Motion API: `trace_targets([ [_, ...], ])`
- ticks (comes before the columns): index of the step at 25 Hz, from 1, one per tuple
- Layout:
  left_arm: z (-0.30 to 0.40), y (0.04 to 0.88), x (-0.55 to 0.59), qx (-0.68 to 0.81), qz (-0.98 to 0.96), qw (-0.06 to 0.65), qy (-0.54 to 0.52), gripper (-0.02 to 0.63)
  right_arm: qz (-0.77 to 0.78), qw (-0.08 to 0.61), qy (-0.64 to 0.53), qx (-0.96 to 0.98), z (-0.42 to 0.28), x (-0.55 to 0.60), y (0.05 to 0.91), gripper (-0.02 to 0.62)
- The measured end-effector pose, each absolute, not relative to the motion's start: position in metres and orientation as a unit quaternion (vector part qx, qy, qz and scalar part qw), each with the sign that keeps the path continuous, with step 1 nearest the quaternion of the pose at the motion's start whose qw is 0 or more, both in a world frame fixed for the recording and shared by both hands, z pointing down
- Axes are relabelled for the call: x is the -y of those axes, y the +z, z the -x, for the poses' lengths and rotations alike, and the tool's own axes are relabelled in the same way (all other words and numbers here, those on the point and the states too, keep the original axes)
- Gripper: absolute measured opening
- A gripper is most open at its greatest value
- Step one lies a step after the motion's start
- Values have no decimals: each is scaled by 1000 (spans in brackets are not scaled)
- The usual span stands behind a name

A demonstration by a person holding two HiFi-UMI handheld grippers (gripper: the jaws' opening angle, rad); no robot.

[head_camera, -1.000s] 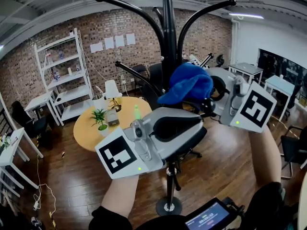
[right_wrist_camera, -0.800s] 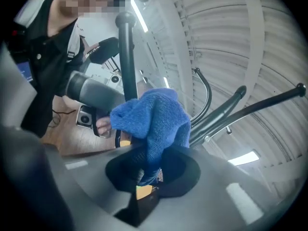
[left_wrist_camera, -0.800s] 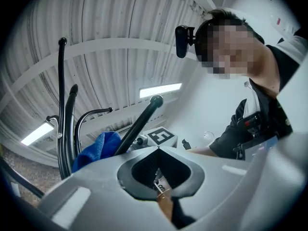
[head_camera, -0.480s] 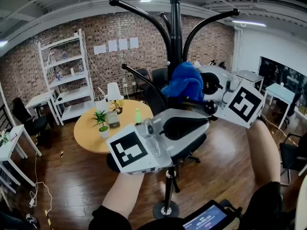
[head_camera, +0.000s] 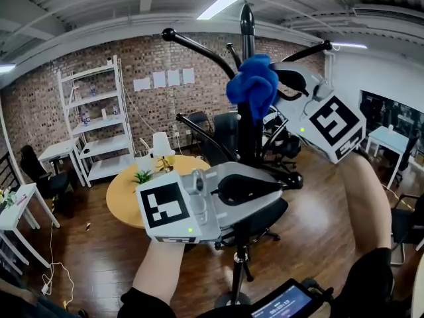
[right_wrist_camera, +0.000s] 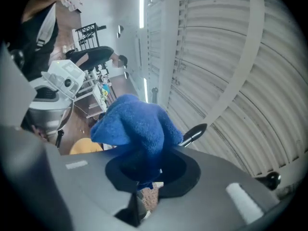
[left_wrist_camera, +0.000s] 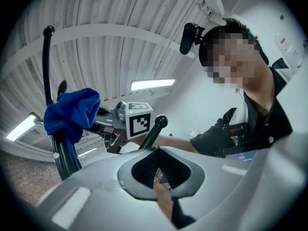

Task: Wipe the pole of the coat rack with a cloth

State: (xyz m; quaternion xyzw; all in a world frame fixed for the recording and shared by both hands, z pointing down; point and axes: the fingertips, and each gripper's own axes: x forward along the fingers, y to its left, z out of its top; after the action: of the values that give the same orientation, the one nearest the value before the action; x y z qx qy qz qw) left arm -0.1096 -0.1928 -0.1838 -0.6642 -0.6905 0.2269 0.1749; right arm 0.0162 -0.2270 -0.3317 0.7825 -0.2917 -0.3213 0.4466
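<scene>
The coat rack pole stands vertical. High on it, the right gripper clamps a blue cloth; I cannot tell how the jaws of the left gripper, lower on the pole, stand.

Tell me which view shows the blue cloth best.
The right gripper view: the blue cloth fills its centre, clamped in the right gripper. The head view shows it smaller, against the pole; the left gripper view, small at left.
</scene>
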Motion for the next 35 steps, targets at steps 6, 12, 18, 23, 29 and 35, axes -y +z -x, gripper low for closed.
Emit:
trace_targets([
  [6, 119, -163, 205, 698, 653, 186, 227, 3, -799, 425, -352, 240, -11, 232, -341, 49],
  [12, 123, -170, 184, 701, 650, 182, 228, 3, -799, 438, -324, 254, -9, 209, -333, 49],
  [18, 114, -174, 179, 713, 648, 164, 214, 3, -784, 470, -244, 325, -22, 219, -280, 49],
  [23, 120, -162, 181, 711, 648, 150, 229, 3, -765, 491, -191, 369, -23, 225, -226, 49],
  [29, 120, -139, 174, 716, 646, 143, 224, 3, -750, 487, -160, 417, -27, 231, -183, 49],
  [35, 124, -140, 172, 715, 645, 148, 224, 3, -763, 479, -218, 376, -27, 231, -221, 49],
])
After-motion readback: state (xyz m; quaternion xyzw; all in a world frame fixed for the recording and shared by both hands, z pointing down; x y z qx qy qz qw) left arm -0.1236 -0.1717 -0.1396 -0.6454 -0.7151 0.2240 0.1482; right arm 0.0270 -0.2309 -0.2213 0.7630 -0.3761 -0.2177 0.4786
